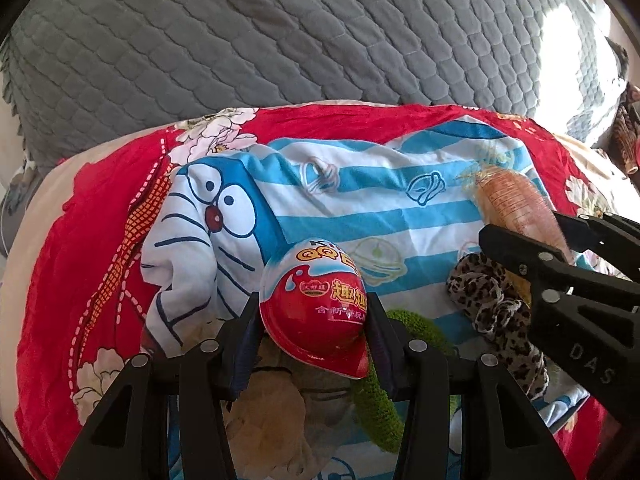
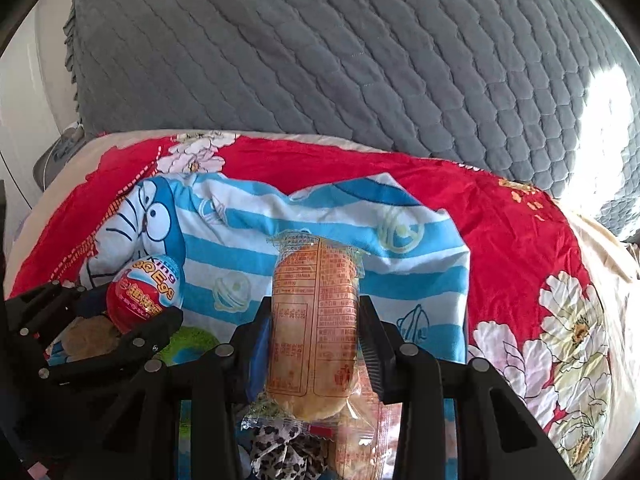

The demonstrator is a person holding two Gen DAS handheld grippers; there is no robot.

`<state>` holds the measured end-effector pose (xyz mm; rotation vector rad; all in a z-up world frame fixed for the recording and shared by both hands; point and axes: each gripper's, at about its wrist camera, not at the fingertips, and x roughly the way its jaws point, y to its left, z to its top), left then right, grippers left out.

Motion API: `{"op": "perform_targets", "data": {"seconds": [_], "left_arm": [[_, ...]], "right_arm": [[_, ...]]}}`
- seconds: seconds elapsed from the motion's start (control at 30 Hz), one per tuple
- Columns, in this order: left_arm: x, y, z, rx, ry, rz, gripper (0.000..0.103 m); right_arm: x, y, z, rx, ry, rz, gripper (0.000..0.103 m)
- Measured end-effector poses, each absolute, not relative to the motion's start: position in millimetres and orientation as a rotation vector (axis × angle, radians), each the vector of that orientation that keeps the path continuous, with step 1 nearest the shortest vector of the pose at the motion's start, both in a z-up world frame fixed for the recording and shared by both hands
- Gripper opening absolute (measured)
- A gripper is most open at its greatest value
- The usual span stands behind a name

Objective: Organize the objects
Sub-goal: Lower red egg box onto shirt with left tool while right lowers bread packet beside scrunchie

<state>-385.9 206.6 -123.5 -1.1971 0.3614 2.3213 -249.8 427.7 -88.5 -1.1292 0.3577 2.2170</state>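
Gripping a toy egg [image 1: 316, 312] and snack pack [image 2: 314, 328] over bedding [image 1: 360, 216]

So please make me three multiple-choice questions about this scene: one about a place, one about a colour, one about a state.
1. Where is the leopard-print cloth?
A. on the grey quilt
B. between the two grippers, on the striped cloth
C. inside the left gripper

2. What colour is the lower half of the egg?
A. green
B. black
C. red

3. What is the state of the right gripper?
A. shut on the wrapped cake
B. open and empty
C. shut on the egg

Answers:
1 B: in the left wrist view it lies on the striped cloth, between the left gripper and the right one.
2 C: its lower half is red.
3 A: both pads press on the cake's sides.
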Motion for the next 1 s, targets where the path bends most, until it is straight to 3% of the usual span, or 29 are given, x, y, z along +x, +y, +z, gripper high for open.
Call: {"op": "perform_targets", "data": {"seconds": [1.0], "left_arm": [[-396,212,-140,-1.214,0.396,2.328,0.05]], "right_arm": [[-262,435,-122,-1.205,0.416,2.176,0.04]]}}
